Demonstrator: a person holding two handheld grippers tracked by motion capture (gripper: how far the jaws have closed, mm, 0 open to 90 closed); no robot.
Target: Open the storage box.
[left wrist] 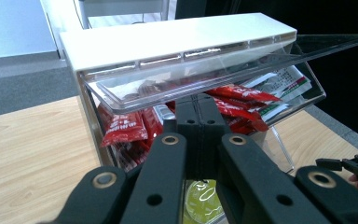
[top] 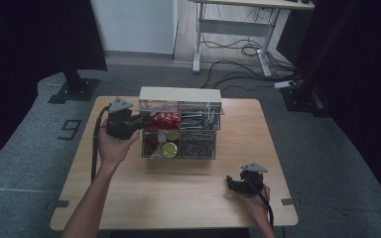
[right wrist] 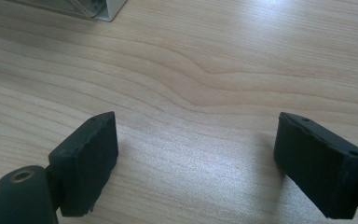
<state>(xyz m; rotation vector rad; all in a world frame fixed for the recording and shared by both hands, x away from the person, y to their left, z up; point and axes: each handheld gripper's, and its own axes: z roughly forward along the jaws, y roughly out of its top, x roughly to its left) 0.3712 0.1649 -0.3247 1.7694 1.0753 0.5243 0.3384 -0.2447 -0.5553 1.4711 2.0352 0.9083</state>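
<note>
Surrounding the left tongs: a clear lid flap is seen raised just above the tips, white hinge bar behind; a yellow round tin lies below them.
Axis: the clear organizer box is laid lengthwise, stretching away from the left tongs' side.
Look: red packets are seen just beyond the tips; metal parts fill farther compartments.
Left tongs: clenched, nothing grasped.
Right tongs: released, held over bare tabletop, well apart from the box.
</note>
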